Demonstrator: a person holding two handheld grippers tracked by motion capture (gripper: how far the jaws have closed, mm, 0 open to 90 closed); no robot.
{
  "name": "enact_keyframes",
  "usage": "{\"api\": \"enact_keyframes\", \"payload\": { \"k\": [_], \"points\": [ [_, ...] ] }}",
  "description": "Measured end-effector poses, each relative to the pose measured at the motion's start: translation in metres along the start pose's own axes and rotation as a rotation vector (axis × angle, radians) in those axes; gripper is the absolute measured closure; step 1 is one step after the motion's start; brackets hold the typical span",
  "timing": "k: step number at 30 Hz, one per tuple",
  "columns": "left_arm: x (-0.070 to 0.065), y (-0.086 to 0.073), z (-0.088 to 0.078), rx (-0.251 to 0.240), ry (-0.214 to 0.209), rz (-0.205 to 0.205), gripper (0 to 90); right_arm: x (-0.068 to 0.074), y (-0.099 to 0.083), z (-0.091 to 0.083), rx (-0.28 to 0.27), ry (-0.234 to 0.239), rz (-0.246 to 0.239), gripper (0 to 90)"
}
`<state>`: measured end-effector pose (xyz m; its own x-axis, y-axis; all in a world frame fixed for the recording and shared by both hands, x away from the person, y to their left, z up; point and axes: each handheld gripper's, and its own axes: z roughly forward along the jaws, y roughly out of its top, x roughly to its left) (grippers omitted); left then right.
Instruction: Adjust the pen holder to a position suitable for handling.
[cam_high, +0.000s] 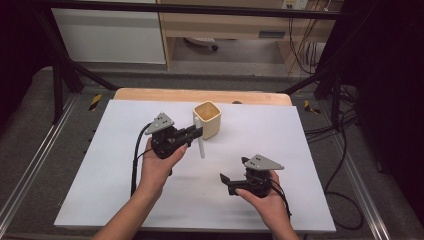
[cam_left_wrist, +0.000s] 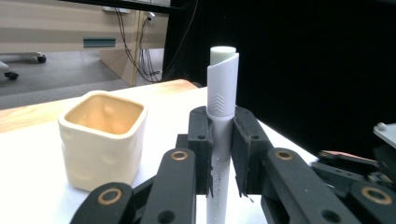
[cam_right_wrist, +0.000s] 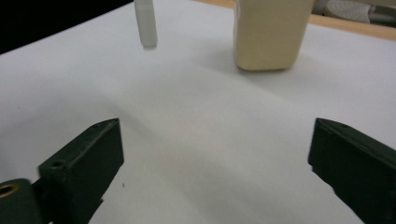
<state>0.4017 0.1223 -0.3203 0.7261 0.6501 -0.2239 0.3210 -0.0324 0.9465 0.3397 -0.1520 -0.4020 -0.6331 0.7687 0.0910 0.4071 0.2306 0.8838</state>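
Left tool (cam_left_wrist: 219, 154) pinching a smooth white plastic tube (cam_left_wrist: 222, 93) at mid-length, long axis upright, capped end up, lower end above the white counter (cam_high: 125, 165), glossy cream square cup (cam_high: 207, 119) just beyond it, right tool (cam_right_wrist: 212, 154) spread wide, nothing between.

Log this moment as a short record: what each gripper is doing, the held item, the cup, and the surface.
left gripper: jaws shut on the white pen, held upright
white pen: clamped mid-barrel, lower end clear of the sheet, beside the cup
right gripper: jaws wide open, nothing between them, low over the sheet
cream cup: square, upright, open top, looks empty
white sheet: covers the wooden table
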Motion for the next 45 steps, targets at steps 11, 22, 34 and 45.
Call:
{"api": "enact_keyframes", "payload": {
  "k": [11, 22, 34, 45],
  "points": [
    [0.005, 0.034, 0.027, 0.007, 0.026, 0.048, 78.9, -0.02, -0.028, -0.019, -0.032, -0.053, 0.049, 4.0],
    [0.01, 0.058, 0.037, -0.036, 0.05, 0.045, 78.9, -0.031, -0.031, -0.023, -0.041, -0.075, 0.075, 4.0],
    [0.019, 0.075, 0.041, -0.056, 0.057, 0.061, 78.9, -0.031, -0.033, -0.017, -0.023, -0.086, 0.081, 3.9],
    [0.025, 0.077, 0.045, -0.07, 0.096, 0.086, 78.9, -0.025, -0.033, -0.012, -0.008, -0.075, 0.061, 3.7]
  ]
}}
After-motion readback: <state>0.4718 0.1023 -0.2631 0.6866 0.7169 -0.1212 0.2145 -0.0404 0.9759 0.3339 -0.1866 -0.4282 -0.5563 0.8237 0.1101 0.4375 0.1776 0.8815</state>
